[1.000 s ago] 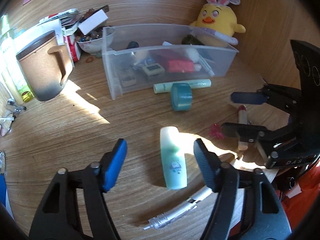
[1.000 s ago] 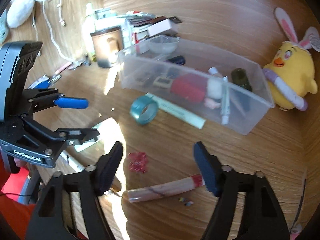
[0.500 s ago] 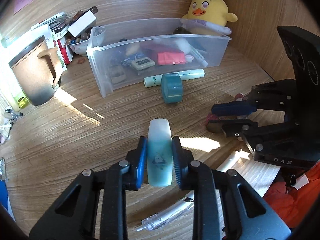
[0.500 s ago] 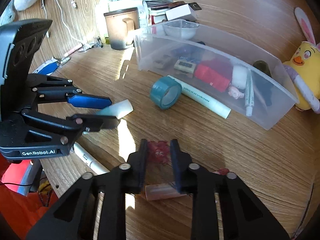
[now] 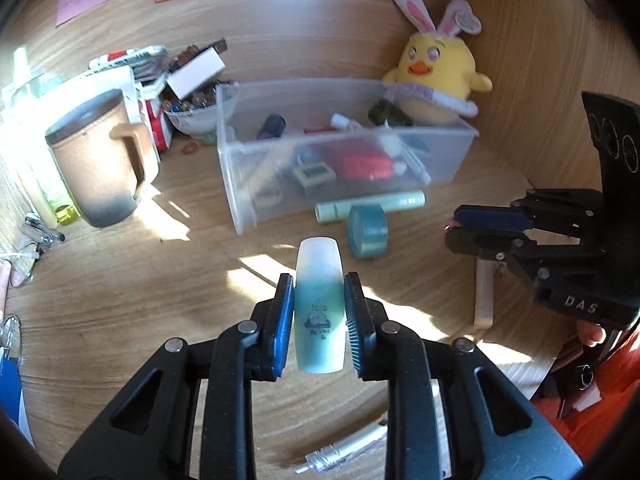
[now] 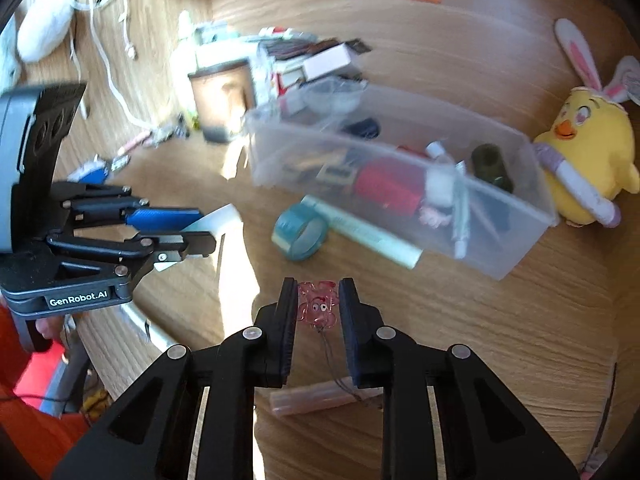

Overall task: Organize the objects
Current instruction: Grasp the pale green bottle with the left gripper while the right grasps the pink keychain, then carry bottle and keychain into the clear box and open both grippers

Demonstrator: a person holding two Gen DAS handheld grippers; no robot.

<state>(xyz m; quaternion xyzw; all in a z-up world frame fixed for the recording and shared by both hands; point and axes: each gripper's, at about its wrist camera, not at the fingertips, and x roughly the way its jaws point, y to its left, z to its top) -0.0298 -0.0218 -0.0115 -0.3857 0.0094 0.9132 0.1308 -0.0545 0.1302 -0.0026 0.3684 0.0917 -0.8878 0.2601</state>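
left gripper (image 5: 319,316) jaws clamped on a teal-and-white tube (image 5: 319,308) held up off the bench (image 5: 120,280), right gripper (image 6: 319,312) jaws pinching a little pink charm (image 6: 318,306), clear bin (image 5: 440,152) sitting beyond both, teal tape roll (image 5: 368,230) just in front of it

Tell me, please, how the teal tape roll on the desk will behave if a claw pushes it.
The teal tape roll stands on its edge, so it would probably roll or topple. It looks light and fairly stiff. The pale green tube close behind it may stop it.
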